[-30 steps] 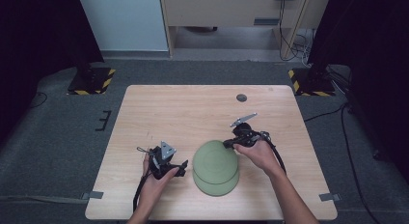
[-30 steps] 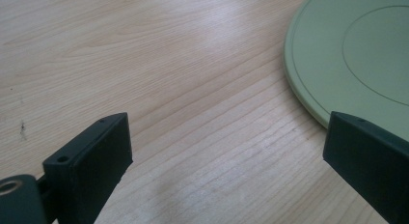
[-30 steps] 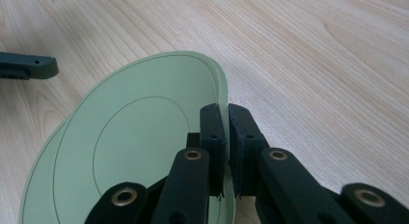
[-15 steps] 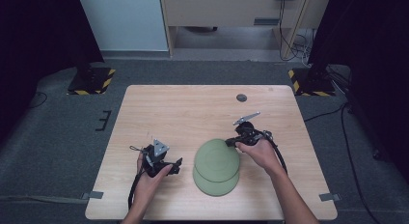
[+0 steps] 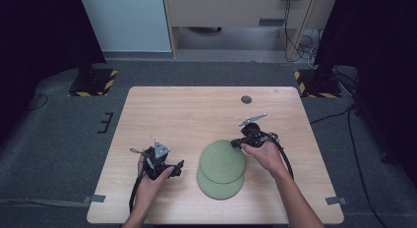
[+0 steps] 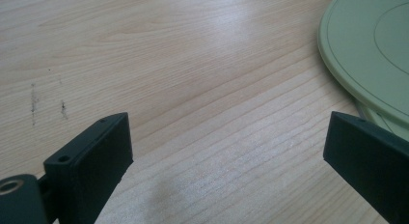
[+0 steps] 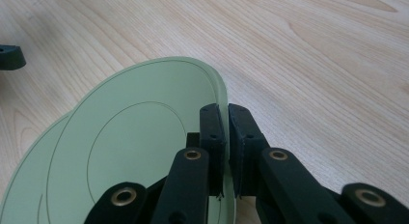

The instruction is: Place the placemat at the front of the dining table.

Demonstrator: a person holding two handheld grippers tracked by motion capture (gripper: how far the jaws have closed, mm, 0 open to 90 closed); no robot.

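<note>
Two pale green plates lie stacked on the wooden table (image 5: 196,115). My right gripper (image 5: 236,143) is shut on the far right rim of the upper plate (image 5: 222,161), which is tilted and shifted off the lower plate (image 5: 220,187). In the right gripper view the black jaws (image 7: 225,113) pinch the upper plate's (image 7: 135,137) edge, with the lower plate (image 7: 29,175) peeking out beneath at the left. My left gripper (image 5: 178,165) rests low at the plates' left, open. In the left gripper view its fingertips (image 6: 226,132) stand wide apart over bare wood, beside the upper plate (image 6: 371,45).
A small dark round disc (image 5: 246,99) sits near the table's far edge. Dark carpet surrounds the table, with a cabinet and cables beyond. The far half and left side of the tabletop are bare wood.
The upper plate has come up and away from the lower one, which now shows along the near side. My left gripper has drifted slightly left; the right hand has stayed put.
</note>
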